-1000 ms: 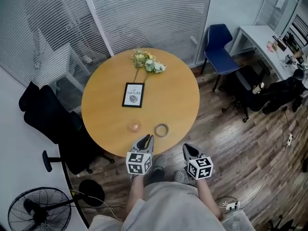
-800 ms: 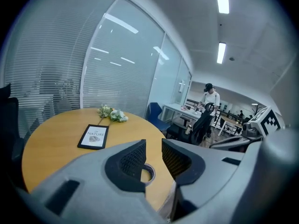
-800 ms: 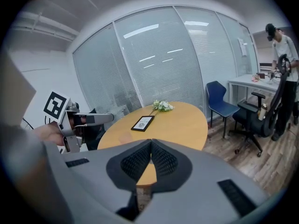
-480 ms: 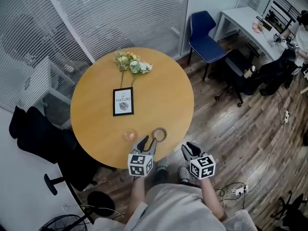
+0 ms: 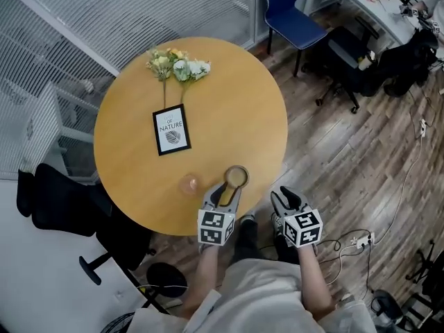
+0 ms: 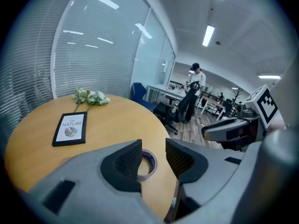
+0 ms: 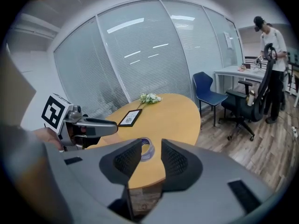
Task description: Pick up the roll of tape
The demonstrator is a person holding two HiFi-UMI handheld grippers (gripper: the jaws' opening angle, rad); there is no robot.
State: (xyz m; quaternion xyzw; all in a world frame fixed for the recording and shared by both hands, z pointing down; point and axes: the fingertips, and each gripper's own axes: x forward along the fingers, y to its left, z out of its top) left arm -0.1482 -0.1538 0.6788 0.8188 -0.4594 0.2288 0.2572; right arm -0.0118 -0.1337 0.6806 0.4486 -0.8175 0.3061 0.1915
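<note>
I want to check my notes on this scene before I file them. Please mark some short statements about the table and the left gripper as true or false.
1. The tape lies flat on the table. True.
2. The left gripper is shut on the tape. False: its fingers have just been opening and stand apart, not pressing on the tape.
3. The flowers lie on the card. False: they lie beyond it, apart.
4. A blue chair stands beyond the table. True.
</note>
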